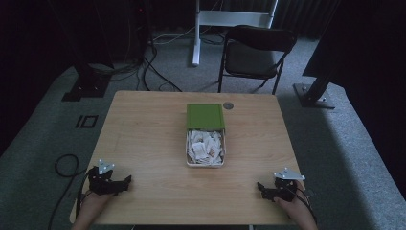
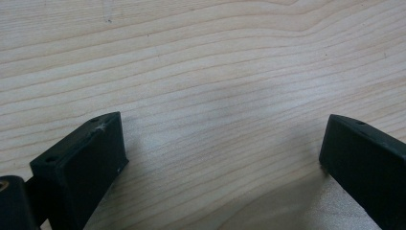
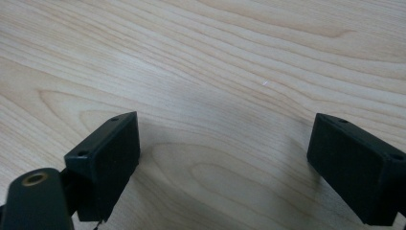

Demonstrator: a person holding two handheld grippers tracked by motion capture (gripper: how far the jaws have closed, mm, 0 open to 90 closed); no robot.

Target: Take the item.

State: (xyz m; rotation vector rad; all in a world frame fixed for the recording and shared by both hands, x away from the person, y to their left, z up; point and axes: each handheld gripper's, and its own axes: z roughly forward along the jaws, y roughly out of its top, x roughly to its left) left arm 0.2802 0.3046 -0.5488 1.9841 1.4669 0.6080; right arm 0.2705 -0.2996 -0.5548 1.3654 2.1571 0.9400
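Two hands in from the bottom edge of the high view, well apart, one at each near corner of the surface (image 1: 153, 139). Left hand (image 1: 93, 203) wrapped round the left gripper (image 1: 125, 181), grey three-cornered plate on top, jaws pointing inward toward the middle. Right hand (image 1: 294, 206) likewise round the right gripper (image 1: 260, 187), jaws pointing inward too. In the left gripper view, black jaws spread wide, nothing between them, low over the wood. Same in the right gripper view: jaws wide apart, nothing held.
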